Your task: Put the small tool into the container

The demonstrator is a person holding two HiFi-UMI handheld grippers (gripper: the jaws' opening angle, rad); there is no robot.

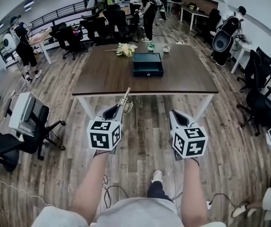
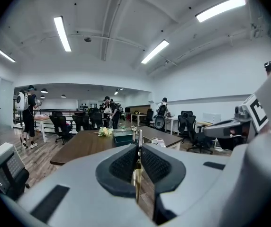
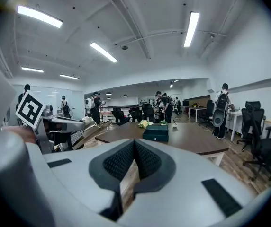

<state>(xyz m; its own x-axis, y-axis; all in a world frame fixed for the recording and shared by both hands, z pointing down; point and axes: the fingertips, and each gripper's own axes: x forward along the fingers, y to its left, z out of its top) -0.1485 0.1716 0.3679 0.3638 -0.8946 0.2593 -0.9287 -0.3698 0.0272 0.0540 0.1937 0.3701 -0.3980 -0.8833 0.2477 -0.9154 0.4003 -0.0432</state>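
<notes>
Ceiling strip lights [image 2: 62,33] shine evenly; fisheye edges bend, corners darken.

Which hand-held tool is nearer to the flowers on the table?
Left. The left tool faces the flowers almost head-on, short of the table; the right tool is off to their right.

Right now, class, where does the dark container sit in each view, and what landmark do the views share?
Head view: container upper centre, on the table.
Left gripper view: container just left of centre, below mid-height.
Right gripper view: container just right of centre, below mid-height.
Shared landmark: flowers at its left.
</notes>
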